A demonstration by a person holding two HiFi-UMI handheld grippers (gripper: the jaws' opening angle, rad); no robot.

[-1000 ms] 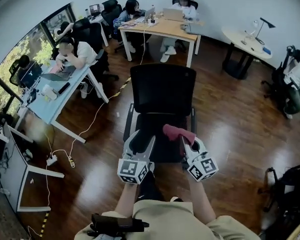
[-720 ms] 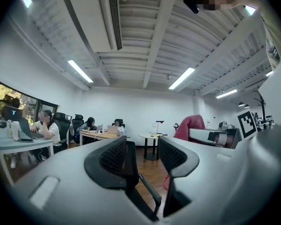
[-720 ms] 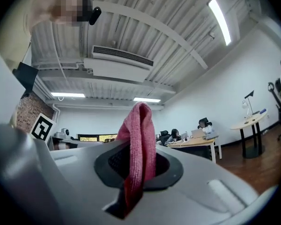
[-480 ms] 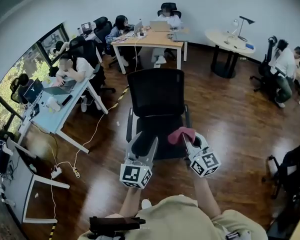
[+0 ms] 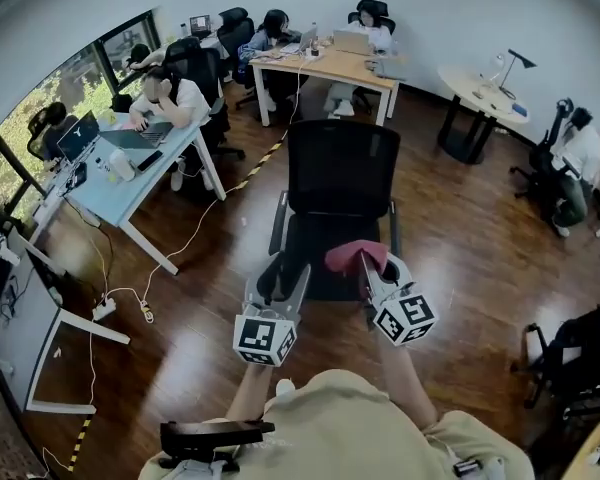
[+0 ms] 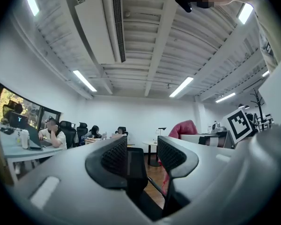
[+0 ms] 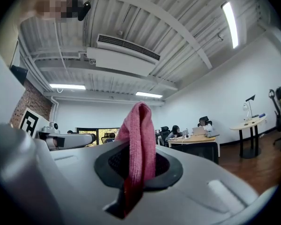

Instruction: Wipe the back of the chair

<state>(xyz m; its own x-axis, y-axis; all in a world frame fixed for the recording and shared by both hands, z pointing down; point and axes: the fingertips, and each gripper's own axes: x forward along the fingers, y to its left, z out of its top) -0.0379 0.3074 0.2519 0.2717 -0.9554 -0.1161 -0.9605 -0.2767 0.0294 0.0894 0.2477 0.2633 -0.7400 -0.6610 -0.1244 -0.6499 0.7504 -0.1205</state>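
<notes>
Currently, the right tongs [image 5: 377,268] are clamped shut on a pink cloth [image 5: 352,256], which stands folded above the jaws, presumably ready for wiping. The left tongs [image 5: 283,280] are parted and empty, held alongside. The chair [image 5: 342,168] faces the person, its back upright beyond both tongs and not yet touched.

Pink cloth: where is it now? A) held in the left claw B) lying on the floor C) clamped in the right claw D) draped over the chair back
C: the right gripper view shows the pink cloth pinched between the closed jaws of the right claw, while the left claw stands open with nothing between its jaws.
</notes>
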